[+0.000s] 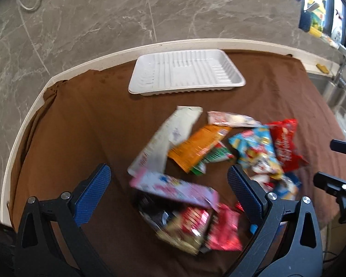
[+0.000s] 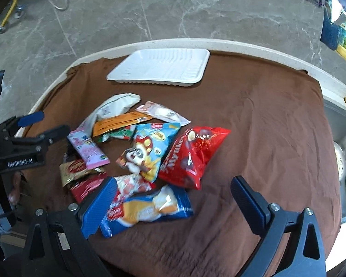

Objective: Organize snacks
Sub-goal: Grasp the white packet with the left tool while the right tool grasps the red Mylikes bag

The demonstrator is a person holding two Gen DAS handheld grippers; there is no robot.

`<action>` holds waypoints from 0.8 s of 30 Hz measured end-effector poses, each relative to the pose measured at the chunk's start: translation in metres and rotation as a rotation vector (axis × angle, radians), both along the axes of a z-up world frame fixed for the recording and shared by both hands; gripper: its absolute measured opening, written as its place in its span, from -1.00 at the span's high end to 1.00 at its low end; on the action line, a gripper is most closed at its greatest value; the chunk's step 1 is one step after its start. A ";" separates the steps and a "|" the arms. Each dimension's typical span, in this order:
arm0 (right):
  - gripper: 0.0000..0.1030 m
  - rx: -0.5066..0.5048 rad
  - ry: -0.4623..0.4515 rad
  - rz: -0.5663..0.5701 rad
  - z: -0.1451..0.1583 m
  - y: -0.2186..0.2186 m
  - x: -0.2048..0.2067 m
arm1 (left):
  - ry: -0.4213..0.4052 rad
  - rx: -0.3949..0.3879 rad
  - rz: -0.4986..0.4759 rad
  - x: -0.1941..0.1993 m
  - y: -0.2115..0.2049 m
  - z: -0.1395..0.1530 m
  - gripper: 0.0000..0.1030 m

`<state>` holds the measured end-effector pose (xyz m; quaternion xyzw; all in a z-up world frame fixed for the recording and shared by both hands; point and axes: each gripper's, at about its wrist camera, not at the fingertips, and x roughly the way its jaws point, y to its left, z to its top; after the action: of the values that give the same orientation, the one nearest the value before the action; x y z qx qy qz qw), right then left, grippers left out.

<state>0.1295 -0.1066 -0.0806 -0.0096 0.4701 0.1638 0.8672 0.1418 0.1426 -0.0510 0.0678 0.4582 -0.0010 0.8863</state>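
We see bare brown cloth (image 2: 265, 127) on the desk (image 2: 253, 46) to the right of the snack packets (image 2: 150, 152), reaching the sink (image 2: 343, 124) edge. The white tray (image 1: 186, 73) sits empty near the far rim. Left gripper (image 1: 169, 173) and right gripper (image 2: 173, 184) both gape wide, holding nothing, above the heap.

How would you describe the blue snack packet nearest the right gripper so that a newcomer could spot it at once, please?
Start at the white tray at the far edge of the brown cloth, then follow the snack pile toward the camera. The blue packet lies at the pile's near end, beside the right gripper. It alone pairs dark blue wrapping with a pale yellow cake picture.
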 end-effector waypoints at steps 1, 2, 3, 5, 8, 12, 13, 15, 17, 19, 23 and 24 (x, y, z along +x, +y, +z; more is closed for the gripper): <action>-0.96 -0.002 0.008 -0.008 -0.002 0.001 0.005 | 0.009 0.006 0.000 0.011 0.005 -0.003 -0.99; -0.96 0.000 0.018 -0.016 -0.004 0.003 0.011 | 0.020 0.008 -0.006 0.022 0.010 -0.008 -0.99; -0.96 0.003 0.025 -0.023 -0.007 0.004 0.016 | 0.028 0.008 -0.014 0.032 0.013 -0.011 -0.99; -0.96 0.002 0.044 -0.044 -0.012 0.006 0.027 | 0.041 0.030 -0.021 0.051 0.020 -0.019 -0.99; -0.96 -0.004 0.077 -0.069 -0.020 0.009 0.043 | 0.064 0.072 -0.050 0.081 0.024 -0.034 -0.99; -0.89 -0.002 0.120 -0.109 -0.032 0.009 0.059 | 0.118 0.117 -0.081 0.115 0.026 -0.058 -0.99; -0.88 0.004 0.132 -0.120 -0.034 0.008 0.063 | 0.125 0.119 -0.090 0.122 0.026 -0.063 -0.99; -0.78 0.004 0.159 -0.141 -0.040 0.006 0.070 | 0.139 0.126 -0.102 0.135 0.028 -0.072 -0.99; -0.72 0.009 0.183 -0.159 -0.045 0.005 0.075 | 0.155 0.131 -0.121 0.147 0.029 -0.082 -0.97; -0.56 0.014 0.197 -0.172 -0.050 0.003 0.077 | 0.173 0.134 -0.140 0.154 0.030 -0.089 -0.96; -0.16 0.033 0.228 -0.178 -0.060 0.001 0.081 | 0.203 0.092 -0.194 0.167 0.029 -0.103 -0.68; -0.14 0.030 0.224 -0.177 -0.060 0.002 0.081 | 0.212 0.075 -0.206 0.168 0.027 -0.106 -0.53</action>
<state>0.2106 -0.1051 -0.1408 0.0630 0.5605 0.0938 0.8204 0.3101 0.1700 -0.1567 0.1469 0.5395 -0.0818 0.8250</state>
